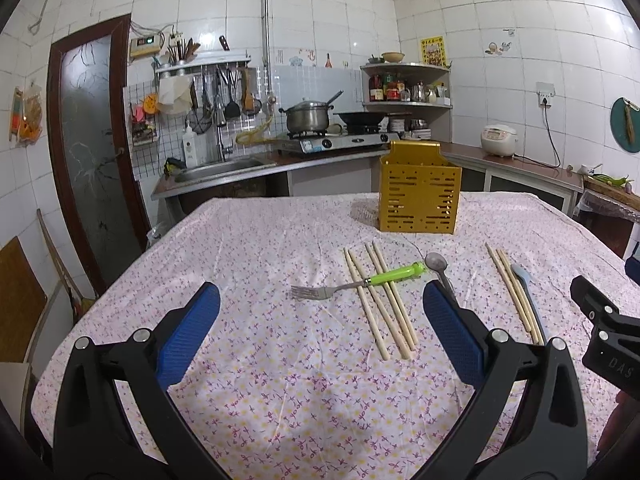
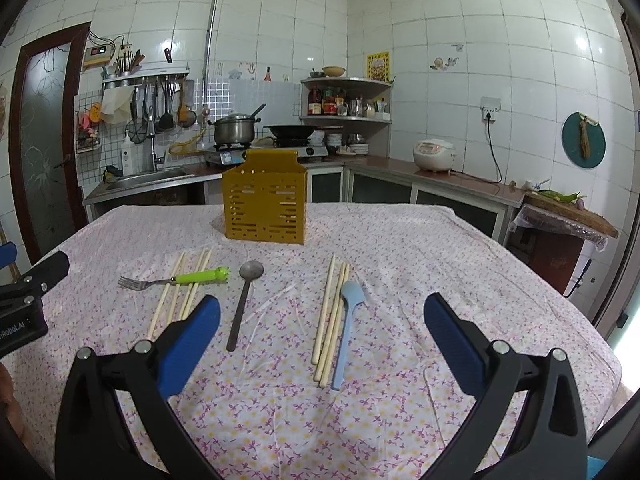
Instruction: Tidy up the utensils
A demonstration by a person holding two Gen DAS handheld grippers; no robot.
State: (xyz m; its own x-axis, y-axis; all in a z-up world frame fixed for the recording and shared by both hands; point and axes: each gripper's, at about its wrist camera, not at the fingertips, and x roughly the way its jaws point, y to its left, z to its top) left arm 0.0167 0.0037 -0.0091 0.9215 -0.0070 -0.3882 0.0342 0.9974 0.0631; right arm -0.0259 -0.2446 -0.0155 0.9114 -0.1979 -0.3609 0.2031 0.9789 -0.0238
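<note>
- Left gripper: lower centre of the left wrist view, fingers wide apart, holding nothing, hovering above the cloth-covered counter.
- Fork with green handle: centre of that view, just ahead of the left gripper; long axis crosswise, tines to frame left, lying over four chopsticks.
- Metal spoon: left of centre in the right wrist view, bowl away from the camera; in the left wrist view its handle is partly hidden behind the gripper finger.
- Yellow slotted holder: upper centre, beyond all utensils; interior not visible.
- Three chopsticks and blue spatula: centre, running lengthwise towards the holder, nearer the right gripper.
- Right gripper: lower centre, fingers spread apart, empty.
</note>
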